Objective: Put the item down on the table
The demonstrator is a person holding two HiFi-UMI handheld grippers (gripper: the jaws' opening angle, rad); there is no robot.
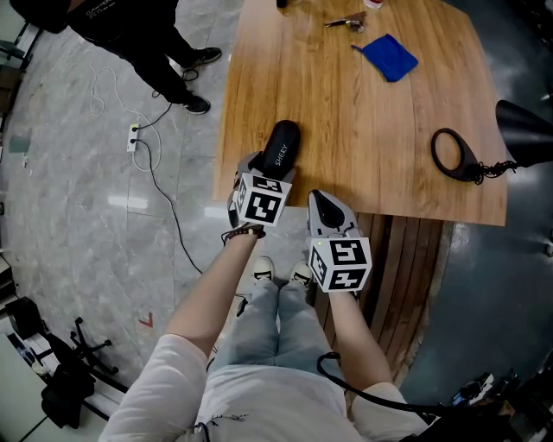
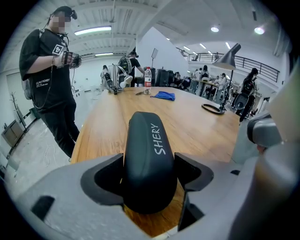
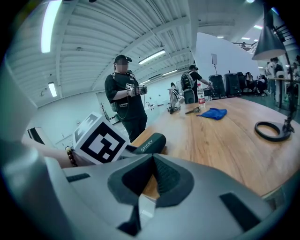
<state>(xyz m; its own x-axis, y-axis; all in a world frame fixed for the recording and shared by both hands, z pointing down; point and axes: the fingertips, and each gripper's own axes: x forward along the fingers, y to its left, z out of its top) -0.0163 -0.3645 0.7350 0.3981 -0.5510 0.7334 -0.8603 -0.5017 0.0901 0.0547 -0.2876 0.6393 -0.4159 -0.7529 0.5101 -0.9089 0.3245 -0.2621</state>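
A black oblong case [image 1: 281, 148] printed "SHERY" lies lengthwise over the near left edge of the wooden table [image 1: 363, 147]. My left gripper [image 1: 268, 168] is shut on its near end. In the left gripper view both pads press the sides of the case [image 2: 149, 154], and wood shows under it. I cannot tell whether it touches the table. My right gripper [image 1: 327, 207] hovers at the table's near edge, just right of the left one. Its jaws [image 3: 152, 180] are shut with nothing in them, and the case [image 3: 149, 142] shows to its left.
A blue cloth [image 1: 389, 56] and small tools [image 1: 346, 23] lie at the far end. A black lamp with a ring base [image 1: 454, 155] stands at the right edge. A person in black [image 1: 147, 43] stands on the floor at the left, near a power strip with cable [image 1: 134, 138].
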